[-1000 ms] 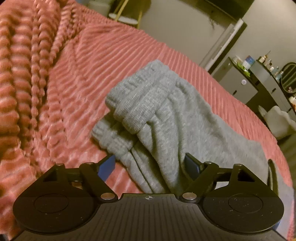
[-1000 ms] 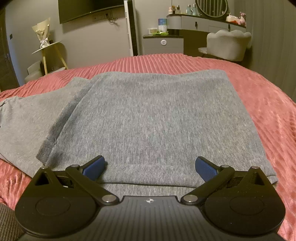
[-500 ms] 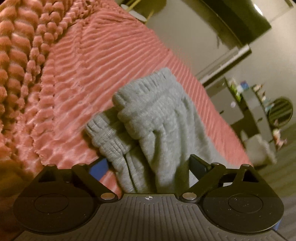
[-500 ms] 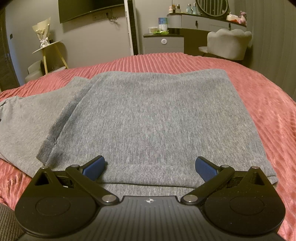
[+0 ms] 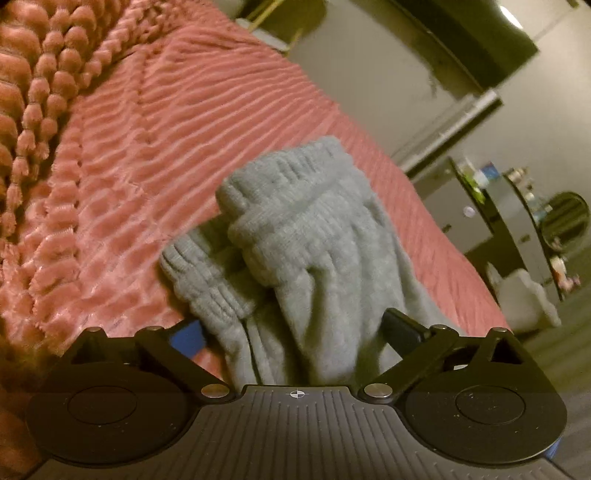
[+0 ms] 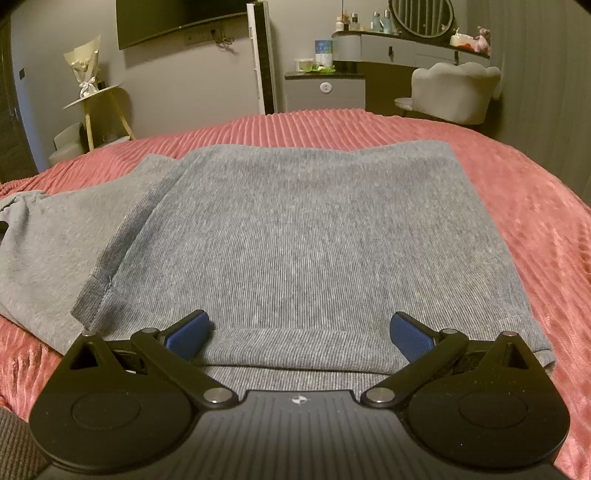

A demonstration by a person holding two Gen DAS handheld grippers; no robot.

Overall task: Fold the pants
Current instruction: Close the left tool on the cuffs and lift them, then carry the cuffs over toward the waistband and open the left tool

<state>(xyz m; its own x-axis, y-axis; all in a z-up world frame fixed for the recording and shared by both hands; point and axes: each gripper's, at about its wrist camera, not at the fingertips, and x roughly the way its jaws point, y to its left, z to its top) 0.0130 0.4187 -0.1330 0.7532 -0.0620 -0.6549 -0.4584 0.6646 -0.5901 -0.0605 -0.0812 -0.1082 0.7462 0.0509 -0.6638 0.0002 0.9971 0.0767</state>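
Grey knit pants (image 6: 295, 229) lie on a pink ribbed bedspread (image 6: 535, 221). In the right wrist view a flat folded panel fills the middle, with another layer (image 6: 55, 236) spread to the left. My right gripper (image 6: 299, 332) is open, its blue pads at the panel's near hem. In the left wrist view the pants' ribbed end (image 5: 295, 236) is bunched and rises between the fingers of my left gripper (image 5: 291, 332), which is open around the cloth; the fingertips are partly hidden by it.
The bedspread (image 5: 166, 129) has a knobbly raised part at the left. Past the bed stand a dresser with a round mirror (image 6: 421, 18), a pale chair (image 6: 454, 88), a grey cabinet (image 6: 325, 88) and a stool with a bouquet (image 6: 88, 77).
The left gripper has moved closer to the bunched end of the pants and tilted, so the cloth fills more of the gap. The right gripper has not moved.
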